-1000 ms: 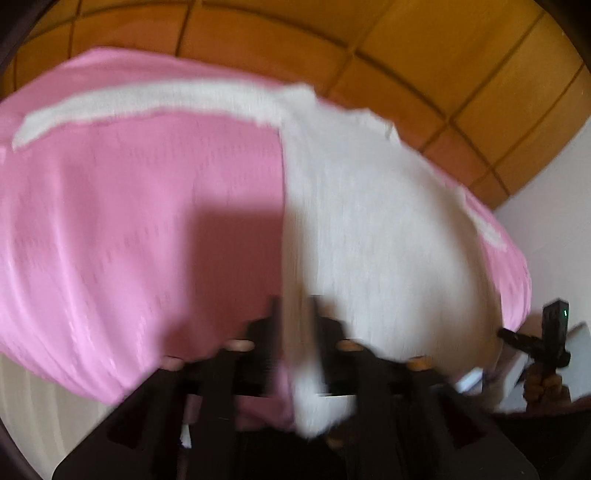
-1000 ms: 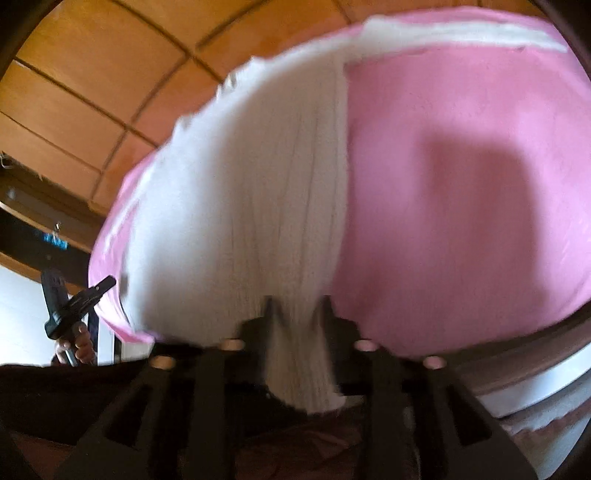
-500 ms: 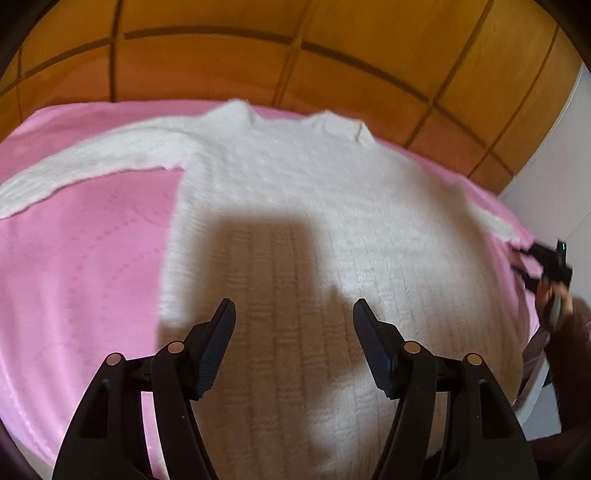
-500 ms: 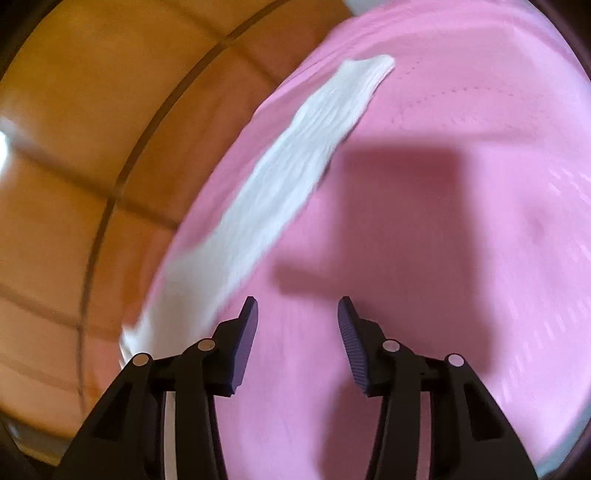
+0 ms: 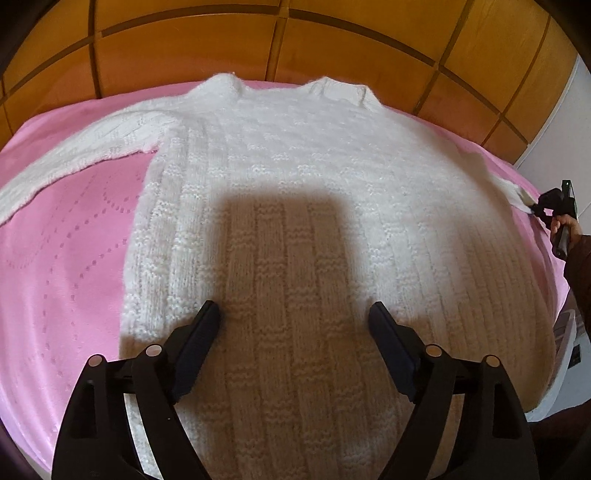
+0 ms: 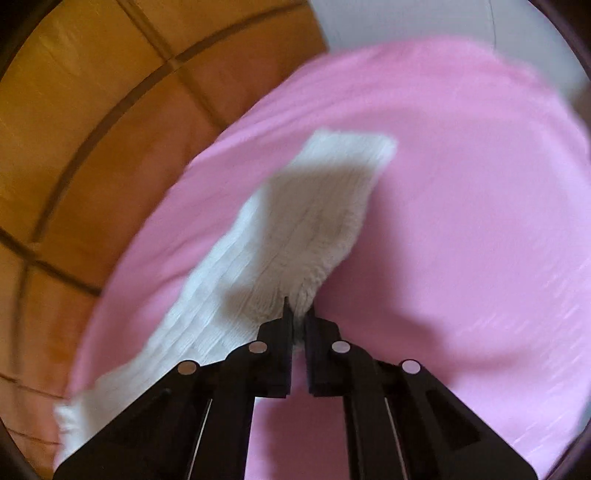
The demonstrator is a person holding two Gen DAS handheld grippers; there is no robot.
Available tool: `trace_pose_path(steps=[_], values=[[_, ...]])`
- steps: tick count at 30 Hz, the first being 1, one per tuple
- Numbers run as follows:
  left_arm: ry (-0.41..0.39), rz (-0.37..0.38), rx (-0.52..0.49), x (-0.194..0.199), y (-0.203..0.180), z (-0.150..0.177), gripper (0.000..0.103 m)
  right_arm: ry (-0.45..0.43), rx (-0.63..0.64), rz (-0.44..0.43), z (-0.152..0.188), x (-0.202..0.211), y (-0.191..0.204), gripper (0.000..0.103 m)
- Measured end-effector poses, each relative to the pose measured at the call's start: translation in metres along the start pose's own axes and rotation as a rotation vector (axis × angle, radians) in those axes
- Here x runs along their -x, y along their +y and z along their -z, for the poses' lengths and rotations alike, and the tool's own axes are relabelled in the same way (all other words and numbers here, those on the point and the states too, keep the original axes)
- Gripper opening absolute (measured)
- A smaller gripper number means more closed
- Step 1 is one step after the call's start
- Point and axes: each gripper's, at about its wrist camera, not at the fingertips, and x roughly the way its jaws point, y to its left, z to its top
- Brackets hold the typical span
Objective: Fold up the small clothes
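Note:
A white knitted sweater lies spread flat on a pink bedspread, neck toward the wooden headboard. My left gripper is open and empty, hovering over the sweater's lower body. My right gripper is shut on the sweater's right sleeve, pinching it near the cuff end. In the left wrist view the right gripper shows small at the far right edge, at the sleeve's tip. The left sleeve stretches out to the left.
A wooden panelled headboard runs behind the bed and shows in the right wrist view. A white wall stands beyond the bed's right side. The bed's edge lies close to the right gripper.
Both grippers let go of the sweater's hem and it dropped flat. The left gripper opened and stayed over the body. The right gripper moved to the right sleeve and shut on it.

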Motion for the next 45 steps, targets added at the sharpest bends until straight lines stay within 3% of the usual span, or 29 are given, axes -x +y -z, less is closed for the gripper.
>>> trace_pose_path(steps=[2, 5, 8, 13, 17, 21, 24, 25, 26, 28, 29, 33, 40, 45], values=[[-0.001, 0.006, 0.002, -0.002, 0.001, 0.000, 0.082, 0.010, -0.051, 0.026, -0.006, -0.006, -0.008, 0.004], [-0.008, 0.015, 0.006, -0.002, 0.003, 0.000, 0.082, -0.020, -0.004, 0.049, -0.002, 0.003, 0.013, 0.004], [-0.017, 0.035, 0.011, -0.001, 0.005, 0.001, 0.084, -0.067, 0.123, -0.054, 0.011, 0.030, 0.051, 0.004], [-0.036, 0.080, 0.049, 0.004, 0.010, 0.000, 0.085, -0.062, 0.387, -0.223, 0.058, 0.069, 0.137, 0.004], [-0.056, 0.095, 0.092, 0.009, 0.016, -0.003, 0.085, -0.037, 0.613, -0.328, 0.122, 0.094, 0.211, 0.004], [-0.073, 0.108, 0.130, 0.015, 0.022, -0.008, 0.085, 0.014, 0.874, -0.393, 0.215, 0.110, 0.280, 0.005], [-0.098, 0.110, 0.134, 0.023, 0.025, -0.013, 0.085, 0.097, 1.017, -0.482, 0.289, 0.118, 0.310, 0.018], [-0.113, 0.104, 0.126, 0.026, 0.025, -0.015, 0.085, 0.112, 1.024, -0.499, 0.300, 0.121, 0.313, 0.038], [-0.123, 0.095, 0.119, 0.029, 0.025, -0.017, 0.085, 0.116, 1.018, -0.516, 0.311, 0.125, 0.312, 0.048], [-0.141, 0.089, 0.110, 0.034, 0.023, -0.021, 0.085, 0.136, 0.986, -0.547, 0.322, 0.130, 0.302, 0.057], [-0.148, 0.092, 0.106, 0.036, 0.022, -0.024, 0.082, 0.150, 0.967, -0.561, 0.324, 0.133, 0.292, 0.068], [-0.168, 0.100, 0.057, 0.035, 0.008, -0.040, 0.075, 0.168, 0.891, -0.562, 0.335, 0.150, 0.249, 0.072], [-0.221, 0.108, -0.172, 0.019, -0.079, -0.091, 0.074, 0.210, 0.796, -0.504, 0.344, 0.154, 0.164, 0.080], [-0.195, 0.061, -0.301, -0.017, -0.138, -0.125, 0.074, 0.138, 0.815, -0.514, 0.362, 0.154, 0.144, 0.091]])
